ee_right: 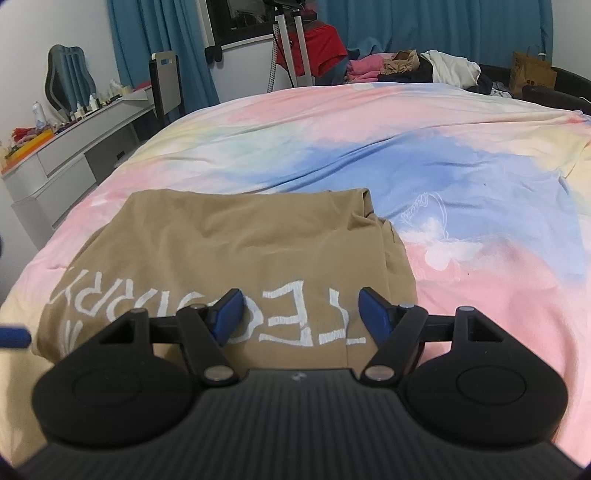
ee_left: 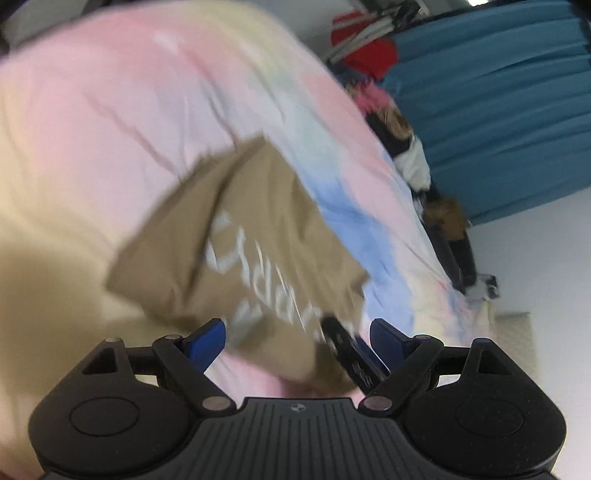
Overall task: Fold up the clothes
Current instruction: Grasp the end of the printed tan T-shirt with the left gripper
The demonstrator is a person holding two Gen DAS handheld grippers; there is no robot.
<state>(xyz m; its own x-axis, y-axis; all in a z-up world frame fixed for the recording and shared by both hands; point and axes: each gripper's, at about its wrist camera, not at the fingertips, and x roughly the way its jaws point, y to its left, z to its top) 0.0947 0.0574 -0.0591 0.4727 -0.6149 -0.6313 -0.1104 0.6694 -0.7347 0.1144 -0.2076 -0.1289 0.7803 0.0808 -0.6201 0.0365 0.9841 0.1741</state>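
Note:
A tan shirt (ee_right: 236, 254) with white lettering lies folded into a rough rectangle on the pastel tie-dye bedspread (ee_right: 443, 166). My right gripper (ee_right: 301, 314) is open and empty, hovering over the shirt's near edge above the lettering. In the blurred, tilted left wrist view the same tan shirt (ee_left: 243, 236) lies ahead on the bedspread (ee_left: 110, 110). My left gripper (ee_left: 297, 338) is open and empty just above the shirt's near edge. The right gripper (ee_left: 351, 354) shows as a dark shape at the shirt's right corner.
A pile of unfolded clothes (ee_right: 406, 66) lies at the far edge of the bed, with a brown paper bag (ee_right: 532, 74) beside it. A grey dresser (ee_right: 74, 147) with bottles stands left of the bed. Blue curtains (ee_right: 424, 26) hang behind.

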